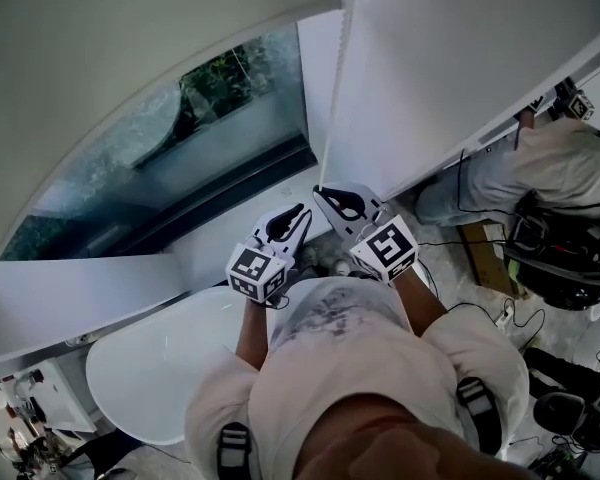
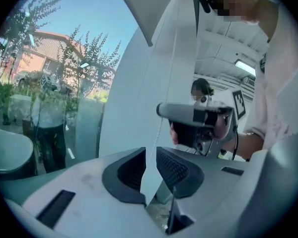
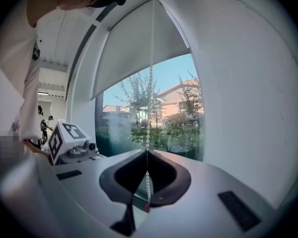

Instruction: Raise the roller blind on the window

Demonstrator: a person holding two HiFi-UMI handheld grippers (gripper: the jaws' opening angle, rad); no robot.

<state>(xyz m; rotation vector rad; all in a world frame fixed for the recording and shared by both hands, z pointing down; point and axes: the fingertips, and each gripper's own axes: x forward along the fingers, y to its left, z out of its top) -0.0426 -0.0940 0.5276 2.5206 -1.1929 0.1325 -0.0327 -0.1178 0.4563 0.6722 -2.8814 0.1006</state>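
Clamping the bead chain [image 3: 149, 108] between its tips, my right gripper [image 3: 147, 153] is closed tight. The chain runs straight up from the jaws, and a few beads hang below the tips inside the jaw hollow. Its lower end is hidden behind the gripper body.

My left gripper [image 2: 151, 150], just beside the right one on its left, has its jaws parted with a narrow gap between the pads. A thin run of chain comes down toward that gap. It is faint against the white wall, and I cannot tell whether it touches either pad.

The roller blind [image 3: 139, 48] hangs above and ahead of both grippers, to the left of the chain. Its hem sits partway down the window [image 1: 210, 118], with bare glass below. The blind's top is cut off in every view.

I count one chain, one blind and two marker cubes [image 1: 257, 271], one on each gripper. The only print I can make out is their black-and-white squares.

Beyond the glass are trees [image 3: 139, 95] and one red-roofed building [image 3: 176, 95]. Below my left gripper is a white rounded surface [image 1: 150, 368], partly cut off. Well off to my right a second person [image 1: 560, 168] is half out of frame.
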